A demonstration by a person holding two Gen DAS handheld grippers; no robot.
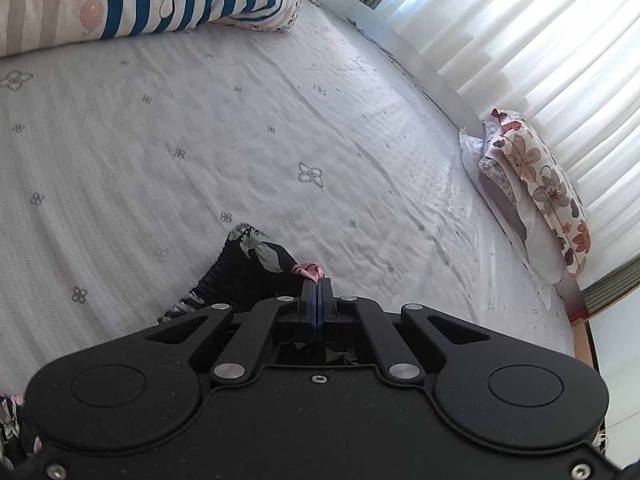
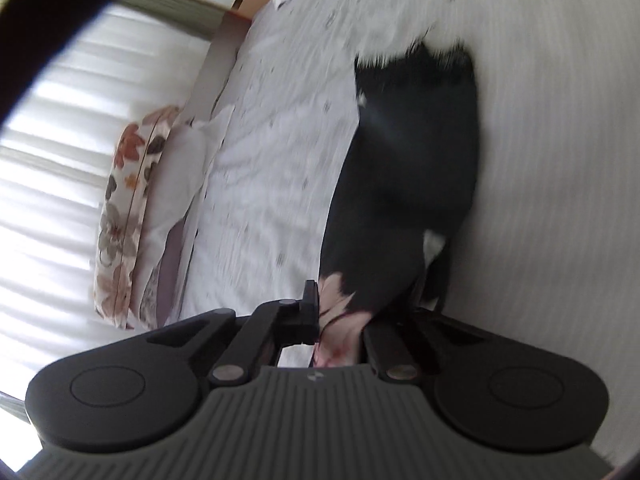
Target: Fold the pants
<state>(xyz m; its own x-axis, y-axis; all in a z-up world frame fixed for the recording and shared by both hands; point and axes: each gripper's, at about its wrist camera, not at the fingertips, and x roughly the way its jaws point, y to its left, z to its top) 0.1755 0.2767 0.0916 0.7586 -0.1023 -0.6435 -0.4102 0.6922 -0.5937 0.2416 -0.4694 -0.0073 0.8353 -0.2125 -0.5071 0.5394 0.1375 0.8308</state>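
Fingers of both grippers, left (image 1: 317,286) and right (image 2: 340,312), clench the black floral fabric pants (image 2: 404,184); keep the cloth taut as you fold over the white quilted bed (image 1: 280,128).

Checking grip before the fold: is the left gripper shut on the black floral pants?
Shut. The left gripper has its fingers pressed together, pinching a pink-printed edge of the black floral pants above the pale bedsheet.
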